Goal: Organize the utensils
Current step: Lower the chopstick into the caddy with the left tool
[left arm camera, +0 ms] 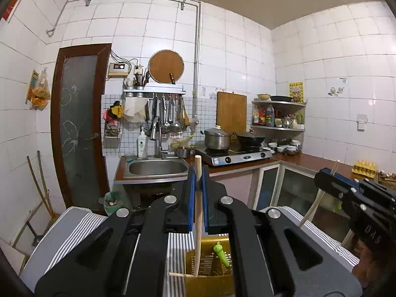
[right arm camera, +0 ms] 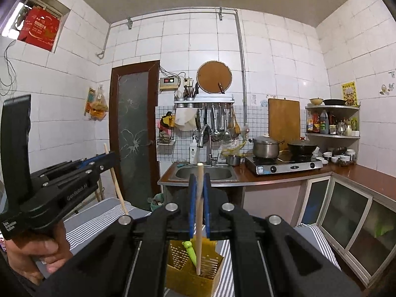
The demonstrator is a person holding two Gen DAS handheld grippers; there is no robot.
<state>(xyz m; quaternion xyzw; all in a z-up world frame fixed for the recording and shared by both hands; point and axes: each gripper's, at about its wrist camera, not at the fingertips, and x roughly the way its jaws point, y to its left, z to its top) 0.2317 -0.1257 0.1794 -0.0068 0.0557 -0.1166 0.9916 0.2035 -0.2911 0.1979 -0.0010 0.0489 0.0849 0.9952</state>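
My left gripper (left arm camera: 198, 173) is shut on a pale wooden chopstick (left arm camera: 198, 210) held upright. Its lower end reaches into a yellow perforated utensil holder (left arm camera: 210, 269), where a green-handled utensil (left arm camera: 221, 252) leans. My right gripper (right arm camera: 200, 177) is shut on a second upright chopstick (right arm camera: 199, 222) whose tip stands inside the same holder (right arm camera: 212, 269), beside the green utensil (right arm camera: 190, 250). Each gripper shows in the other's view: the right gripper (left arm camera: 324, 174) with its stick at the right, the left gripper (right arm camera: 112, 157) at the left. A short wooden stick (left arm camera: 177, 274) lies by the holder.
The holder stands on a grey striped cloth (left arm camera: 74, 230). Beyond are a steel sink (left arm camera: 158, 167), a stove (left arm camera: 237, 157) with pot and wok, a brown counter (left arm camera: 309, 160), glass-door cabinets (right arm camera: 346, 212) and a dark door (left arm camera: 79, 123). A hand (right arm camera: 37, 247) holds the left gripper.
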